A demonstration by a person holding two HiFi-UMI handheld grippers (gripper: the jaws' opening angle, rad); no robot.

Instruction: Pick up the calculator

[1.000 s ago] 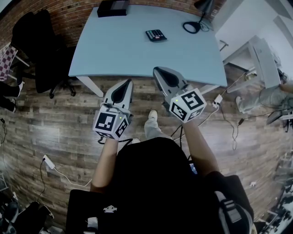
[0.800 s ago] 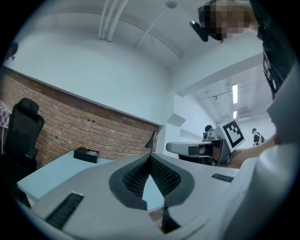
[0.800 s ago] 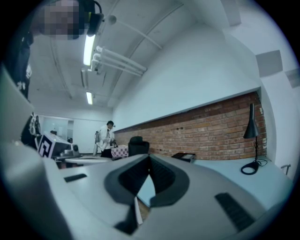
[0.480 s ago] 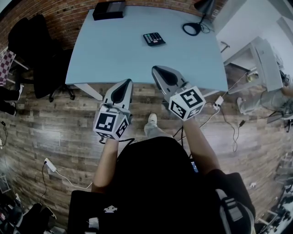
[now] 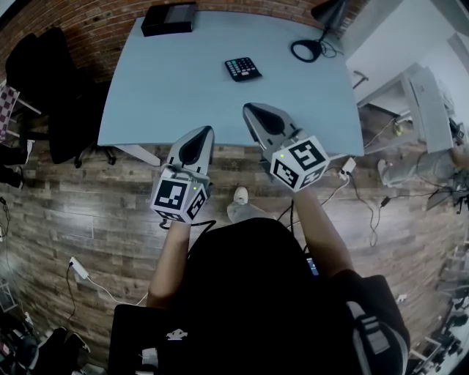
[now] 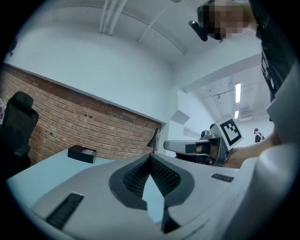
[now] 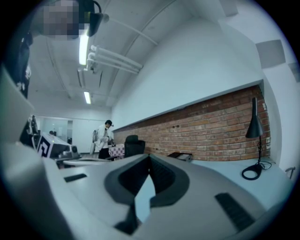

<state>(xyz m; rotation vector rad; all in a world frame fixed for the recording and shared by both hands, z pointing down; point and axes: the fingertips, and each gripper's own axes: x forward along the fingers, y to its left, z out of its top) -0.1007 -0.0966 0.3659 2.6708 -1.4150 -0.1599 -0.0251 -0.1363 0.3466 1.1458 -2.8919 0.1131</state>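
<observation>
On the pale blue table, well ahead of both tools, the calculator lies flat and untouched, keys up, roughly mid-table. It sits apart from the black box at the far left corner and the desk lamp at the far right.

From the head view I judge the task barely begun. Both grippers hang around the table's near edge, and neither tip is close to the calculator.

Left gripper: its own view shows the jaws drawn together at the tips with nothing between them, only the tabletop and brick wall beyond. Right gripper: same story, jaws meeting at the front and holding nothing, with the lamp off to its right. Neither gripper view shows the calculator itself; the gripper bodies fill the lower frame where it would be.

Nothing is done so far except perhaps the approach. What I see left is all of the real work:
- carry one gripper out over the table to the calculator
- spread its jaws
- settle them on the thin body
- close and lift

I expect the low, flat shape to make the grab fiddly.
</observation>
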